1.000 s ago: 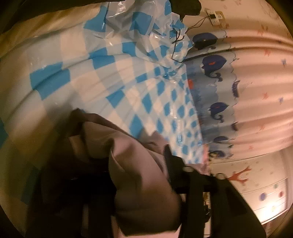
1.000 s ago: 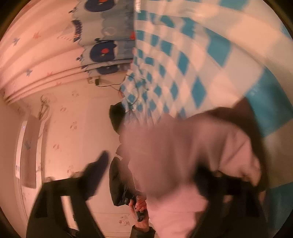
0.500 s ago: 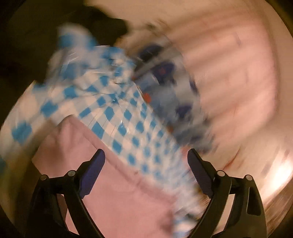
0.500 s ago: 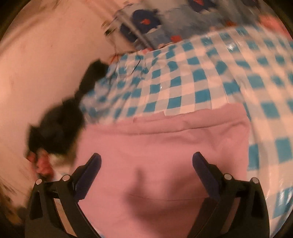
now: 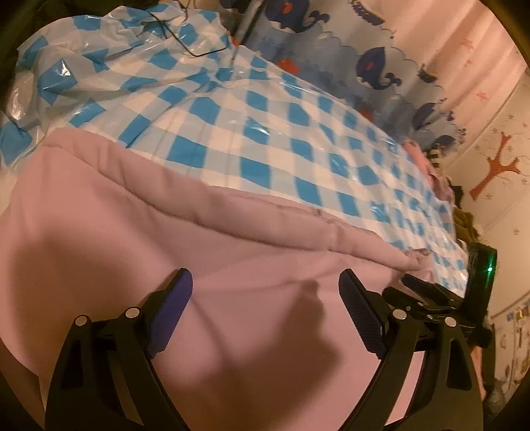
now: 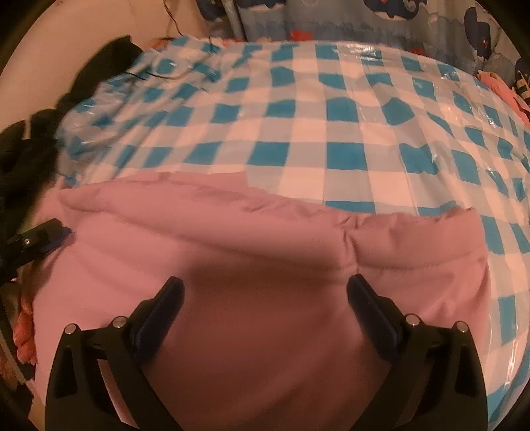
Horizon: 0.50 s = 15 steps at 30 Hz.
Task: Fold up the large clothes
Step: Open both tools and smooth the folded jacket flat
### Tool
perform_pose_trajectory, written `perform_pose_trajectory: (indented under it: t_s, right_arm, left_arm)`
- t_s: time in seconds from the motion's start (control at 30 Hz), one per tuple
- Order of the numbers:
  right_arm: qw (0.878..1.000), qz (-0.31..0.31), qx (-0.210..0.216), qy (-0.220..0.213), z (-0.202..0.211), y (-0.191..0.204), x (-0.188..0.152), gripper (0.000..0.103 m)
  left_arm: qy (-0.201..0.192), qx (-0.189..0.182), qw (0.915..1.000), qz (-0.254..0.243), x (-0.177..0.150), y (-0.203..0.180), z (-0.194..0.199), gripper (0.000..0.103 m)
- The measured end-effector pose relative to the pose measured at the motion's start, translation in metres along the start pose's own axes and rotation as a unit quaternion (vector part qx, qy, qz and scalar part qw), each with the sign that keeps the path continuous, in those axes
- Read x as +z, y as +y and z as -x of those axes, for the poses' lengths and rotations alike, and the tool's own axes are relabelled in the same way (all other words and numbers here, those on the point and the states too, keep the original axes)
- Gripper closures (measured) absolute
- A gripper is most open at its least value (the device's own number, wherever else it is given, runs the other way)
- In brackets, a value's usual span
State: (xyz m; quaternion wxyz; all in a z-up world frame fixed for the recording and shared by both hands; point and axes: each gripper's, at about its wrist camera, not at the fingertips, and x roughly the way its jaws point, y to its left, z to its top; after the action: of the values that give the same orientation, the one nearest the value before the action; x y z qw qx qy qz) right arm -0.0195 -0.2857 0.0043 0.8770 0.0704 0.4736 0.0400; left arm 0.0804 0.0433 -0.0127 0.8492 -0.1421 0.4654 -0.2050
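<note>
Over the soft pink folded garment on the blue-and-white checked plastic sheet, we hold our left gripper and right gripper, both spread wide, gripping nothing.

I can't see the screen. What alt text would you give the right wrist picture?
A pink garment lies spread flat on a blue-and-white checked plastic sheet, its far edge rolled into a thick fold. The right claw hangs open over it, holding nothing, with a whale-patterned curtain behind.

Pink garment, blue-checked sheet
</note>
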Motion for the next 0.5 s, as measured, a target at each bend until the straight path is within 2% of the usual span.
perform_pose_trajectory:
  t_s: [0.2,0.27,0.3,0.37,0.43,0.5]
  right_arm:
    - [0.998,0.023,-0.039,0.034,-0.034,0.007,0.015,0.007]
    - [0.998,0.020,-0.036,0.042,-0.031,0.006,0.017,0.007]
    - [0.999,0.017,-0.030,0.031,-0.021,0.005,0.017,0.007]
    - [1.000,0.020,-0.003,-0.020,0.008,0.010,0.017,0.007]
    - [0.998,0.042,0.000,-0.048,0.024,0.019,0.021,0.007]
    - [0.998,0.047,-0.002,-0.044,0.022,0.024,0.029,0.007]
  left_arm:
    - [0.031,0.050,0.9982,-0.010,0.004,0.000,-0.033,0.016]
    - [0.039,0.055,0.9976,-0.010,0.007,-0.002,-0.032,0.016]
    - [0.034,0.050,0.9982,-0.003,0.009,-0.003,-0.023,0.016]
    - [0.006,0.029,0.9996,0.003,0.013,-0.006,0.000,0.016]
    - [-0.030,0.038,0.9986,-0.020,0.021,-0.011,0.023,0.016]
    - [-0.041,0.053,0.9975,-0.021,0.029,-0.007,0.028,0.016]
